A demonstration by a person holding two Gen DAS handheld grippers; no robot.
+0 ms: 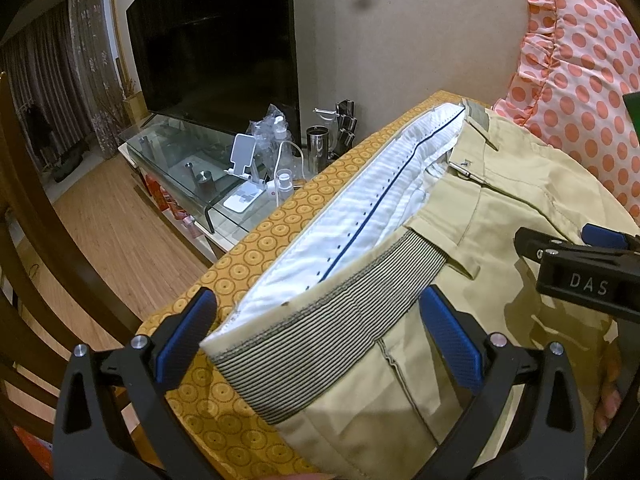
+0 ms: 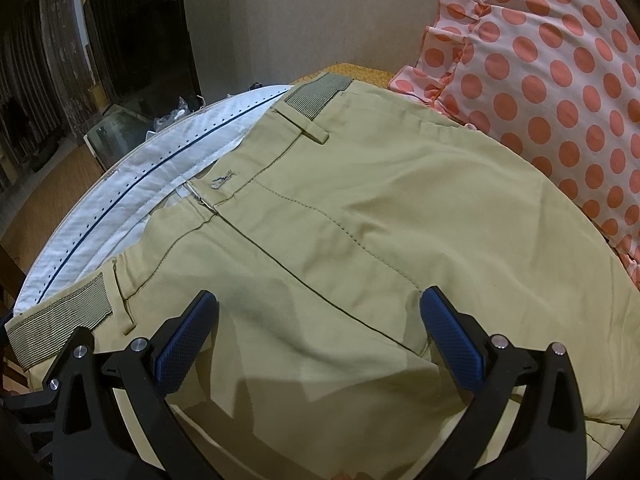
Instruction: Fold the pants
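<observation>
Khaki pants [image 1: 520, 208] lie flat on an orange patterned cover [image 1: 248, 256], waist towards the far edge, the fly unbuttoned and the white waistband lining [image 1: 360, 208] showing. My left gripper [image 1: 320, 336] is open, its blue pads on either side of the striped elastic waistband section [image 1: 340, 312] at the near hip, gripping nothing. My right gripper [image 2: 320, 336] is open too, hovering over the pants' front [image 2: 360, 220] below the fly. It also shows in the left wrist view as the right gripper [image 1: 560, 240] at the right edge.
A pink pillow with orange dots [image 2: 560, 100] lies against the pants' right side. Beyond the cover's far edge stand a glass TV stand [image 1: 180, 168] with bottles and a phone holder, and a dark TV [image 1: 216, 40]. A wooden chair frame [image 1: 40, 240] is at left.
</observation>
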